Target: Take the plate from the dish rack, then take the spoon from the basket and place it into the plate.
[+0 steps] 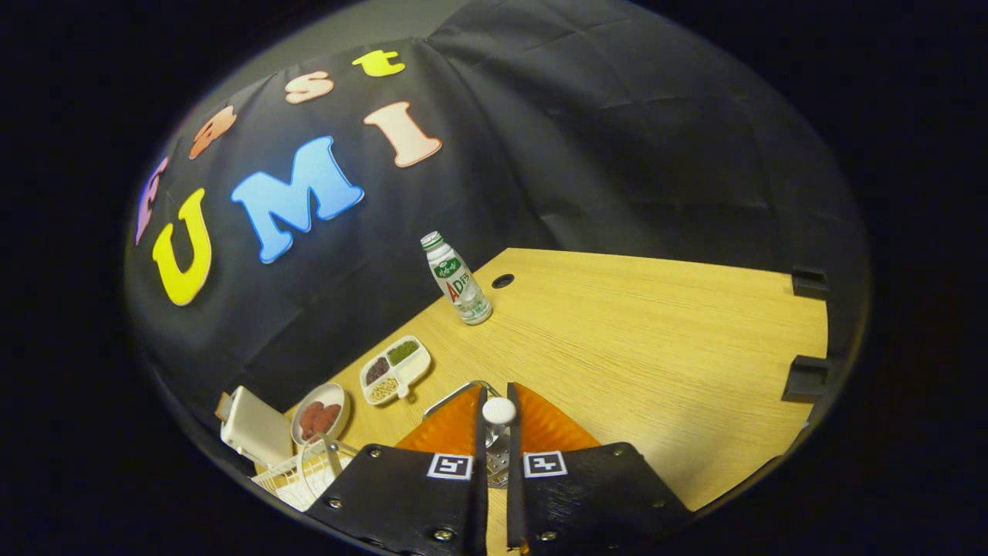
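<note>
My gripper is shut on the spoon. The spoon's white rounded end stands up between the fingertips and its silvery stem runs down between the fingers. Directly under and just ahead of the fingers lies the orange ribbed plate on the wooden table; its orange surface shows on both sides of the fingers. A thin metal wire curves along the plate's far left edge. Left of the fingers, close by, is the white wire dish rack. The spoon's bowl is hidden by the fingers.
Beyond the fingers stands a small plastic bottle next to a round hole in the table. To the left lie a white divided dish of beans, a small plate of reddish food and a white box. Black clamps grip the table's right edge.
</note>
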### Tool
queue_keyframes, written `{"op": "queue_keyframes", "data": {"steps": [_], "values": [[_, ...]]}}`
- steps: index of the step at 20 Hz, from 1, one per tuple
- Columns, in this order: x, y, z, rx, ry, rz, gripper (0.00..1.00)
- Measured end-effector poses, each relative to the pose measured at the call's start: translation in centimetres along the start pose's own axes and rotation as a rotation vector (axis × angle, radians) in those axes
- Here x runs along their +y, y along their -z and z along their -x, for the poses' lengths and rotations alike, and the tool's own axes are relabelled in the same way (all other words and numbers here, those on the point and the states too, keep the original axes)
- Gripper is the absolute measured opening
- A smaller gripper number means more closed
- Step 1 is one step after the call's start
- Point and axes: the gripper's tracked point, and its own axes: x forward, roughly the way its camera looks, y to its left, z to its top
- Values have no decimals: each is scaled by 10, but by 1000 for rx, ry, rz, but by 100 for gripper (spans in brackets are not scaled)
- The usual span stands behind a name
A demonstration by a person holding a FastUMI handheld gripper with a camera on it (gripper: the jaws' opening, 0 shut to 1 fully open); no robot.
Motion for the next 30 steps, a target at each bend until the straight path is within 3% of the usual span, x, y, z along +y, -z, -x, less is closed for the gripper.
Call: {"op": "queue_keyframes", "data": {"steps": [1, 2, 20, 26, 30], "values": [[7, -2, 1, 8, -11, 27, 10], [12, -2, -3, 13, -4, 56, 2], [68, -54, 30, -31, 70, 457, 2], [90, -84, 60, -67, 44, 567, 2], [121, -91, 86, -96, -23, 615, 2]]}}
